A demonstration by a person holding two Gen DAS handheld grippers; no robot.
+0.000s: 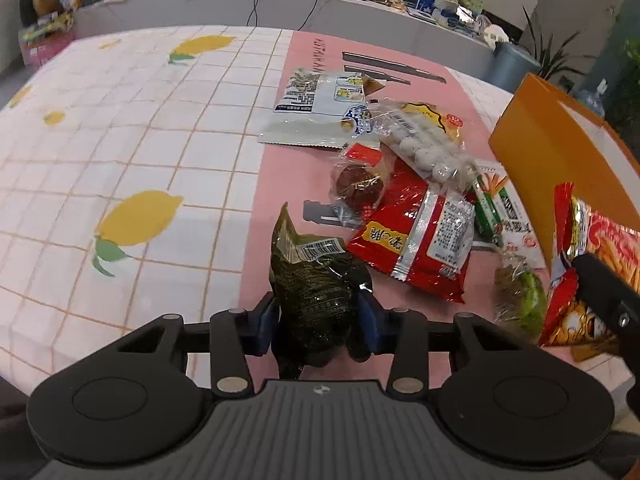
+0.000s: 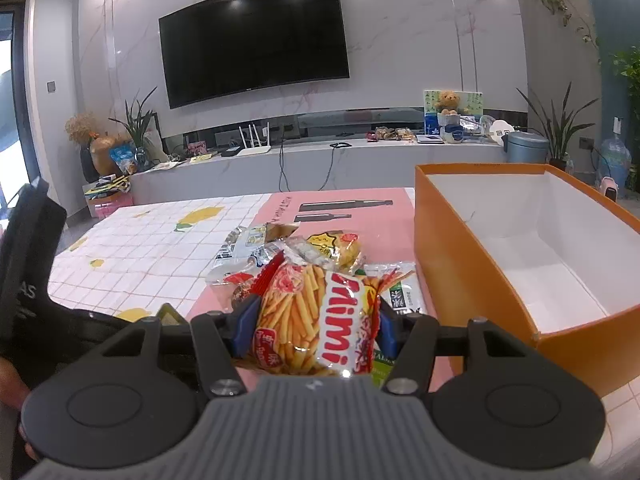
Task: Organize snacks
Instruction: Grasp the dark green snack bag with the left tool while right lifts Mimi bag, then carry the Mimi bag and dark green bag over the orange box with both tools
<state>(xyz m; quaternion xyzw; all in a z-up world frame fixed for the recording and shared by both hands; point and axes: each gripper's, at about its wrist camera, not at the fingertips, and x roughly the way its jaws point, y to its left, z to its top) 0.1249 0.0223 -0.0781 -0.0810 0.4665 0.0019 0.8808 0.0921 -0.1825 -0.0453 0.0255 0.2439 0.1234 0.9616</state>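
Pinching a dark green packet (image 1: 316, 300) between its blue pads (image 1: 266, 322), the left gripper (image 1: 318, 326) is seen closed on the packet's lower body, low over the pink mat (image 1: 256, 248); whether the packet's bottom rests on the mat cannot be told. The wrapper is crumpled and glossy, so it is judged light, soft and somewhat slippery. A hold across the full middle, as taken here, is judged safer than one on the thin sealed tip that stands up at the far end.

The right gripper (image 2: 314, 330) is seen closed on a bag of potato sticks (image 2: 316, 320), held upright across its middle, clear of the mat. The bag looks puffed with air and is judged light but brittle inside, so a gentle squeeze is called for.

Beyond the two grippers, the other snacks lie in a loose heap on the mat: a red packet (image 1: 412, 240), a clear bag of white balls (image 1: 424, 152), a white and blue packet (image 1: 316, 116), a round brown sweet (image 1: 358, 188) and a small green packet (image 1: 520, 300). Several overlap, so a lifted one may drag its neighbour.

The orange box (image 2: 480, 280) stands open and empty just right of the heap, and is judged the place meant for the snacks.
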